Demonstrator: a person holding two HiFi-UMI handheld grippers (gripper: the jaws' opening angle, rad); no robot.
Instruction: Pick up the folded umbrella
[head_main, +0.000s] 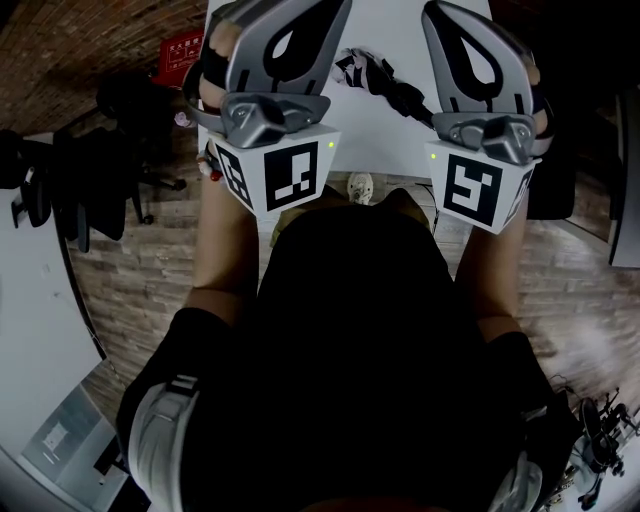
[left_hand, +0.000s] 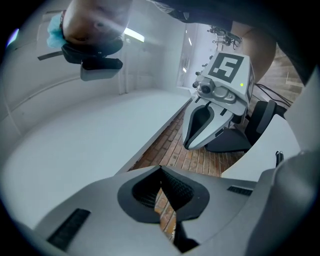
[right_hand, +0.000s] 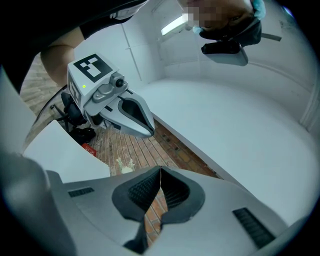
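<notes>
The head view looks steeply down past the person's torso (head_main: 350, 330) onto the counter (head_main: 395, 40) and brick floor (head_main: 150, 280). The left gripper view, close behind its own fingers (left_hand: 181, 187), faces across that floor at the right gripper (left_hand: 189, 145); the right gripper view likewise catches the left gripper (right_hand: 150, 133).

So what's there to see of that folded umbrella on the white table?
The folded umbrella lies flat on the white table, slanting from upper left to lower right in the head view. Its bunched fabric looks patterned in black and white. The lower right end is plain black, probably the handle. It shows between the left gripper and the right gripper. Both are shut and empty, so neither holds it. Only the table seems to touch it.
</notes>
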